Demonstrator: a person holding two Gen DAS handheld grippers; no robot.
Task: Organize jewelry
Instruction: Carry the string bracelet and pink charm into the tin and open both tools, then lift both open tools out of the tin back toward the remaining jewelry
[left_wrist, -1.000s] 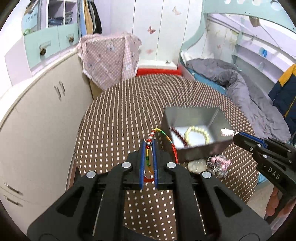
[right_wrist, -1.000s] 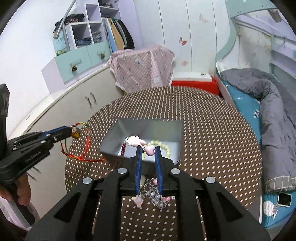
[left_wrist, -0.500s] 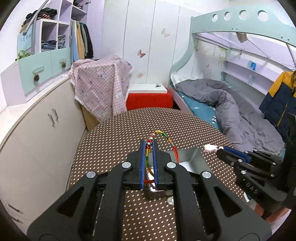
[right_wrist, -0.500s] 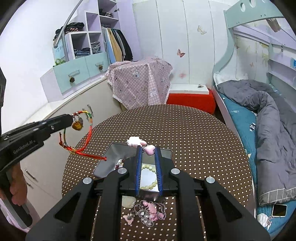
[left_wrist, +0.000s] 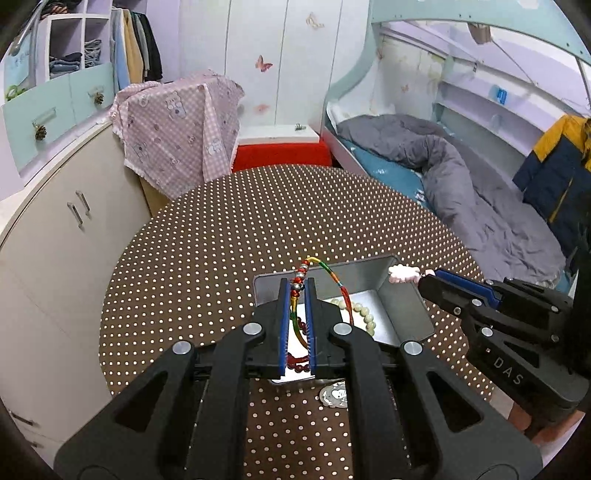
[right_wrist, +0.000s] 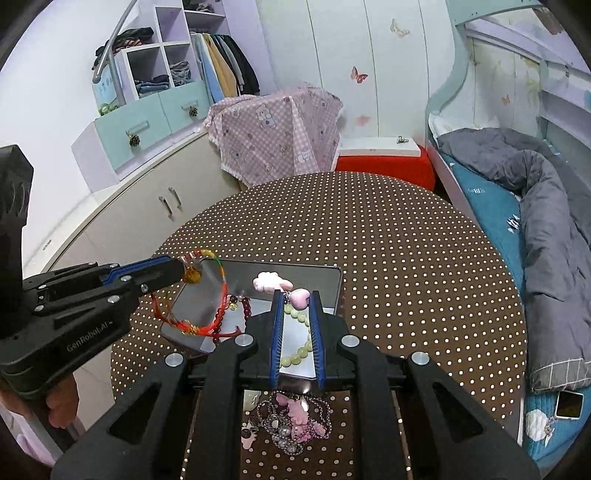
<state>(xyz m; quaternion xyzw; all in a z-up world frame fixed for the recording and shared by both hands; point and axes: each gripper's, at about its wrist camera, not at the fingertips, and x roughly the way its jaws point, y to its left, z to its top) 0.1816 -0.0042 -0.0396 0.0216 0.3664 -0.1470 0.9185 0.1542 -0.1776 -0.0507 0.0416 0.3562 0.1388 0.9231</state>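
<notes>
A silver metal tin (left_wrist: 406, 295) (right_wrist: 332, 288) stands open on the dotted table. Inside lie a pale green bead bracelet (left_wrist: 364, 314) (right_wrist: 299, 350) and a dark red bead bracelet (left_wrist: 299, 363) (right_wrist: 221, 314). My left gripper (left_wrist: 297, 284) (right_wrist: 181, 267) is shut on a rainbow cord bracelet (left_wrist: 334, 275) (right_wrist: 221, 295), which dangles over the tin's left part. My right gripper (right_wrist: 297, 295) (left_wrist: 424, 275) is shut on a pink charm piece (right_wrist: 271, 282) (left_wrist: 402, 273), held above the tin's right side.
A tangle of pink and silver jewelry (right_wrist: 291, 421) and a pale round pendant (left_wrist: 334, 395) lie on the brown dotted tablecloth (left_wrist: 258, 221) in front of the tin. A white cabinet (left_wrist: 55, 240) stands left of the table, a bed with grey bedding (right_wrist: 546, 221) right.
My left gripper has carried the cord bracelet rightwards from beside the tin to over it. The right gripper keeps its pink charm and has shifted a little above the tin.
</notes>
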